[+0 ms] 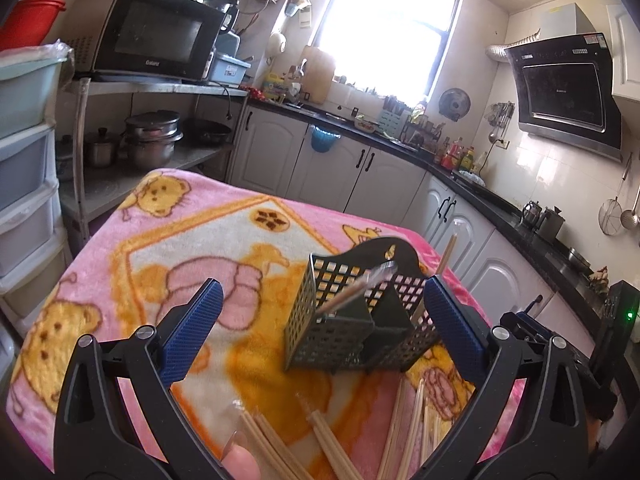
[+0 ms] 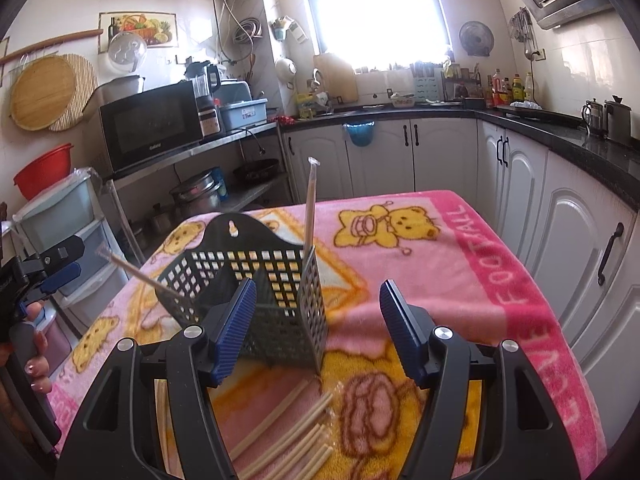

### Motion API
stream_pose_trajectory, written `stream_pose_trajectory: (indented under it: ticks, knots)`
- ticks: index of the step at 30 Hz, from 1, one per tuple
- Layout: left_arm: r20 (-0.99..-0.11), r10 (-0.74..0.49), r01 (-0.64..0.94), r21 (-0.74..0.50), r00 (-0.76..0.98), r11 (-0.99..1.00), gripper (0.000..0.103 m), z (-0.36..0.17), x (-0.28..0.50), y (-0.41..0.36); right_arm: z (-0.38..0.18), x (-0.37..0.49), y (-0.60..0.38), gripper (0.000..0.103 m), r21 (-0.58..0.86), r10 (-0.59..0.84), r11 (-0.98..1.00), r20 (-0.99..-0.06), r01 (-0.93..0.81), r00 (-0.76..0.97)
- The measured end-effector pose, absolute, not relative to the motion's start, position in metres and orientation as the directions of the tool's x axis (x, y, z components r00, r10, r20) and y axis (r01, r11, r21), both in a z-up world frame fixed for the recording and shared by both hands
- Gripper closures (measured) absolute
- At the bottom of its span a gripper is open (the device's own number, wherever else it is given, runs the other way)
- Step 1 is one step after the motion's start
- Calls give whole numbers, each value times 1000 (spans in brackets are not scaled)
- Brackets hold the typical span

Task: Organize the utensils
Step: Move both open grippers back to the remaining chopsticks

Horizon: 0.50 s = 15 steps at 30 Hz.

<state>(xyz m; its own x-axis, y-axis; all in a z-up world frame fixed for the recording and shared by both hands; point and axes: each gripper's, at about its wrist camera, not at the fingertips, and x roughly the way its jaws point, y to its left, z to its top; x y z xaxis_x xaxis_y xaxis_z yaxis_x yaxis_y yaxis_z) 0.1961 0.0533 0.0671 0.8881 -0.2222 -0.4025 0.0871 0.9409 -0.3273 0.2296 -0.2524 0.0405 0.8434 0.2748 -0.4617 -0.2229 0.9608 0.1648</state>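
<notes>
A dark green perforated utensil basket (image 1: 320, 336) (image 2: 224, 264) stands on the pink bear blanket (image 1: 168, 240) (image 2: 420, 272). One wrapped chopstick (image 1: 356, 290) (image 2: 140, 276) leans out of it to one side; a second (image 1: 446, 254) (image 2: 310, 208) stands nearly upright at a corner. Several loose chopsticks (image 1: 276, 448) (image 2: 288, 428) lie on the blanket in front of the basket. My left gripper (image 1: 322, 284) (image 2: 66, 272) is open, short of the basket, with nothing between its pads. My right gripper (image 2: 316, 292) is open and empty, just in front of the basket.
White cabinets under a black counter (image 2: 560, 132) run behind and to the right of the table. A shelf with a microwave (image 2: 152, 124) and pots stands at the left, beside plastic drawers (image 1: 24, 184). A hand (image 2: 36, 364) holds the left gripper's handle.
</notes>
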Motion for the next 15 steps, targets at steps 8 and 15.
stream_pose_trajectory:
  ticks: [8,15]
  knots:
    - [-463,-250,100,-323,851,941,11,42,193,43,26,223,-254,41,168,276,961,-501,-220,820]
    - [-524,-272,113,-315,807,942,11,20,195,29,7,222,-261,41,168,263,964,-551,-204,792]
